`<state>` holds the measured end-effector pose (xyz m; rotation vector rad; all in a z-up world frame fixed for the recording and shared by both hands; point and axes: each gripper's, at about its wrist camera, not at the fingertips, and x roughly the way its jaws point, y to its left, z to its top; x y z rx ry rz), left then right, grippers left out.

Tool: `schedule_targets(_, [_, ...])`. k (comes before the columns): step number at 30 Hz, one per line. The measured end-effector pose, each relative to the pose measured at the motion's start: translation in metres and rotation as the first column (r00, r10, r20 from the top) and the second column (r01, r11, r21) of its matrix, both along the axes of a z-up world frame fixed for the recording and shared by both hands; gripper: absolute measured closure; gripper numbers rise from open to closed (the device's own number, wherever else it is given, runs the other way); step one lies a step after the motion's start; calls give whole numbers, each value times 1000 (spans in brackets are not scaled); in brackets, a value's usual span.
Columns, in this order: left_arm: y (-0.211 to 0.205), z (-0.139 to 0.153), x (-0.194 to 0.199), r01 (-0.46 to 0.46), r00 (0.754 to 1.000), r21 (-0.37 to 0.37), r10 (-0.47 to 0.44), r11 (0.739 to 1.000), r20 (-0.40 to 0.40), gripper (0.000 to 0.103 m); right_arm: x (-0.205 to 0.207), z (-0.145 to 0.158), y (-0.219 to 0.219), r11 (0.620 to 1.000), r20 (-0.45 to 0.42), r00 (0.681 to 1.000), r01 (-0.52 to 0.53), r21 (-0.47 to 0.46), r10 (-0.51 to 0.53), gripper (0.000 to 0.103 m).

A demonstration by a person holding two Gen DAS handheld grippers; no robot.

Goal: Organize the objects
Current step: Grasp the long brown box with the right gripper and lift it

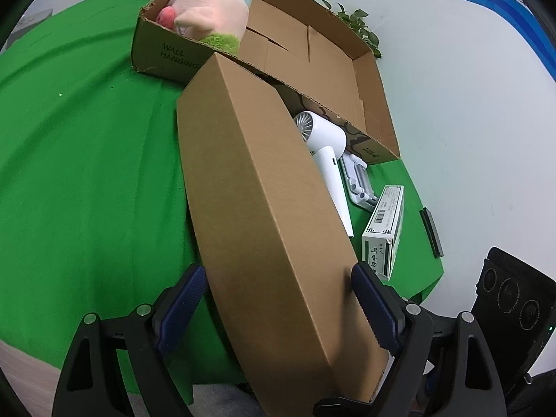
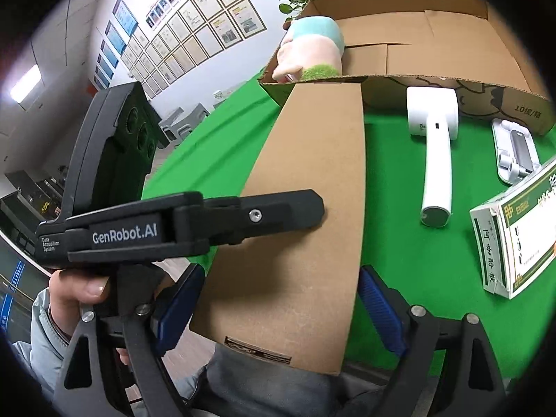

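Left tongs (image 1: 278,299) straddle the near end of a long flat cardboard box (image 1: 264,208), jaws set wide. The right blue pad (image 1: 375,309) sits against the box's edge; the left pad (image 1: 184,299) looks just clear of it, so a real grip cannot be told. Right tongs (image 2: 281,302) also stand wide across the same box end, both pads beside its edges, contact unclear.

The box is tilted, far end leaning on the rim of a big open carton (image 1: 347,80), near end past the edge of the green table (image 1: 87,156). A plush toy (image 1: 208,10) lies in the carton's left end.

Right of the box on the cloth: white hair dryer (image 2: 434,146), white folding stand (image 2: 514,153), medicine packet (image 2: 517,243). A person's hand (image 2: 80,295) holds the left tool.
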<state>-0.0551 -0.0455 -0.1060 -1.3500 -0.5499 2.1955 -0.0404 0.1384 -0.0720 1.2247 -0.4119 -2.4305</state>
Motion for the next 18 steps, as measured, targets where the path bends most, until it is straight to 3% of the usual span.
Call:
schedule_targets(11, [2,18,8,0,998,-16,-1,1000,-57,21,1,8,0,1000,-55,998,22,-19,-23,15])
schedule_targets(18, [8,53,10,24,987,-41,-30,999,-160,24,11,29,2,999,-145,988,51,-6,-51,15])
